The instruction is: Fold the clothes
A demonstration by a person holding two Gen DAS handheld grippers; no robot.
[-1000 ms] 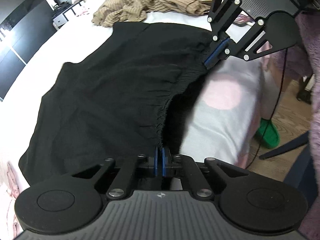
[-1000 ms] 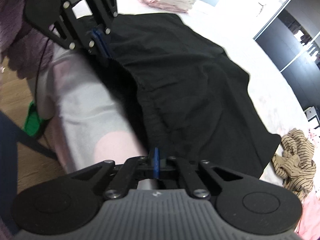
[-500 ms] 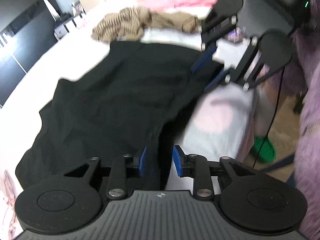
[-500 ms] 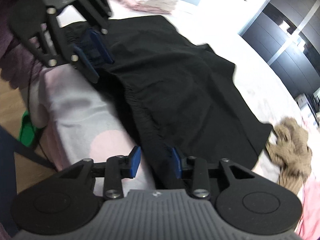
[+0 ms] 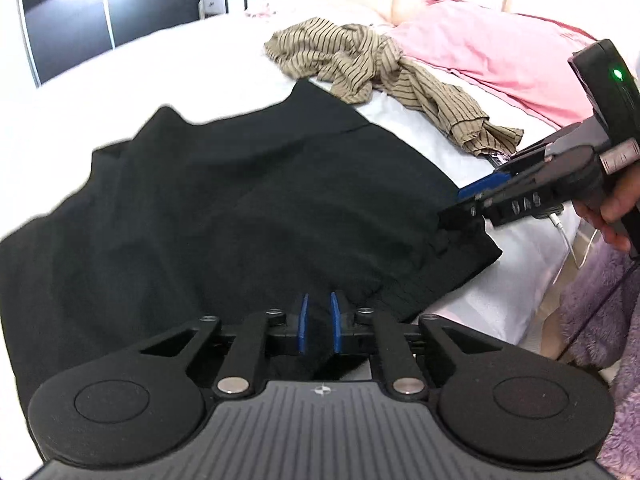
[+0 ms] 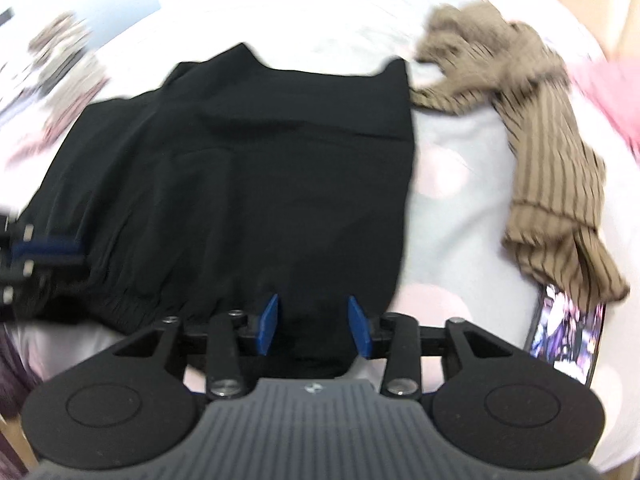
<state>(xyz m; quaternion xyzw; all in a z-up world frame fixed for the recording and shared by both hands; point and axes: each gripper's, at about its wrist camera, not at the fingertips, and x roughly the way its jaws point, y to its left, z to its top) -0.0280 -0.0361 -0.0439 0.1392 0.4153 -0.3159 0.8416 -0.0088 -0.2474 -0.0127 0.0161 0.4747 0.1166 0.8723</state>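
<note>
While both are hovering: black garment (image 5: 248,200) lying spread ahead on bed (image 5: 160,60)
Left gripper (image 5: 319,322): fingers slightly apart, straddling gathered waistband
Right gripper (image 6: 314,324): gaping wide at near corner
Waistband: running gripper to gripper
</note>
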